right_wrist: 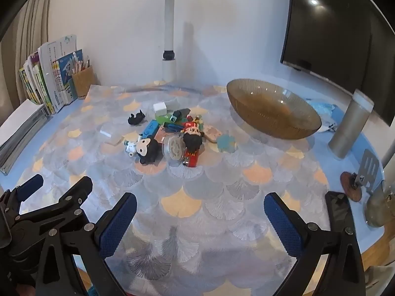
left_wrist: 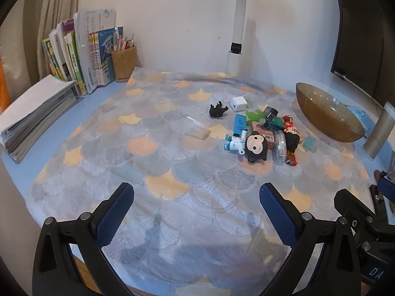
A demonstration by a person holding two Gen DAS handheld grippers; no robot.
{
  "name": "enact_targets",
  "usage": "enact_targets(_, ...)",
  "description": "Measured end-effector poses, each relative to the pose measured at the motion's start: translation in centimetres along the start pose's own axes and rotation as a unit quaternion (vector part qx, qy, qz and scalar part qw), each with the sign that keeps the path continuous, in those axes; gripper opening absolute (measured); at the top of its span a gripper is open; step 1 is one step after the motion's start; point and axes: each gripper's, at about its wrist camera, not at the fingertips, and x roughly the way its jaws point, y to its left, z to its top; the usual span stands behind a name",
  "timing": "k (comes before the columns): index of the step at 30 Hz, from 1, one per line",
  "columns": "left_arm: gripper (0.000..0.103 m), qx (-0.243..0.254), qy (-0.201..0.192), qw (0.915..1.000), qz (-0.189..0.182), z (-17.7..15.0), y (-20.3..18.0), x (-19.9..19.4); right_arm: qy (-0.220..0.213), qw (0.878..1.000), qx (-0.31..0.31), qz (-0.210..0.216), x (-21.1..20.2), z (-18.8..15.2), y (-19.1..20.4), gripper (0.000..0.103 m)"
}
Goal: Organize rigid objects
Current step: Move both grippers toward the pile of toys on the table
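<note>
A heap of small rigid objects lies on the patterned mat (left_wrist: pixel 172 148): a black-haired doll (left_wrist: pixel 255 146) (right_wrist: pixel 148 151), a blue box (left_wrist: pixel 239 123) (right_wrist: pixel 150 128), a white cube charger (left_wrist: pixel 237 104) (right_wrist: pixel 160 108), a black animal figure (left_wrist: pixel 217 109) (right_wrist: pixel 136 118), a red lighter (right_wrist: pixel 191 157) and a clear round case (right_wrist: pixel 174 148). An amber glass bowl (left_wrist: pixel 328 113) (right_wrist: pixel 271 109) stands to their right. My left gripper (left_wrist: pixel 196 197) and right gripper (right_wrist: pixel 200 209) are both open and empty, hovering over the near mat, well short of the heap.
Books (left_wrist: pixel 81 51) and a pen cup (left_wrist: pixel 124 63) stand at the back left, a paper stack (left_wrist: pixel 34 113) at the left edge. A lamp post (right_wrist: pixel 169 37), a monitor (right_wrist: pixel 340 32), a grey cylinder (right_wrist: pixel 350 125) and a phone (right_wrist: pixel 339 212) are at the back and right.
</note>
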Motion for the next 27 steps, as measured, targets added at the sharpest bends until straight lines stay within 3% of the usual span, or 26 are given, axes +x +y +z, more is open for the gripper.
enact_targets(6,0.101,0.016,-0.007,0.9997,-0.019,0.4,0.0,0.0,0.003,1.000,0.005,0.014,0.5,0.0,-0.5,0.103)
enact_targets(13,0.101,0.042,0.006,0.9925,-0.115,2.8,0.9,1.2,-0.011,0.999,-0.026,0.040,1.6,1.6,-0.9,0.101)
enact_targets(19,0.101,0.071,0.020,0.9877,-0.138,4.8,0.0,3.1,-0.008,0.998,-0.035,0.058,2.5,3.8,-2.0,0.099)
enact_targets(22,0.101,0.096,0.030,0.9837,-0.149,5.3,-1.2,4.4,0.015,0.997,-0.055,0.060,4.2,4.4,-2.3,0.088)
enact_targets(24,0.101,0.119,0.037,0.9805,-0.152,5.5,-2.4,5.5,0.038,0.995,-0.077,0.049,5.7,4.8,-2.5,0.072)
enact_targets(27,0.100,0.143,0.049,0.9766,-0.154,5.7,-4.1,7.3,0.052,0.994,-0.071,0.067,7.6,5.8,-3.2,0.063)
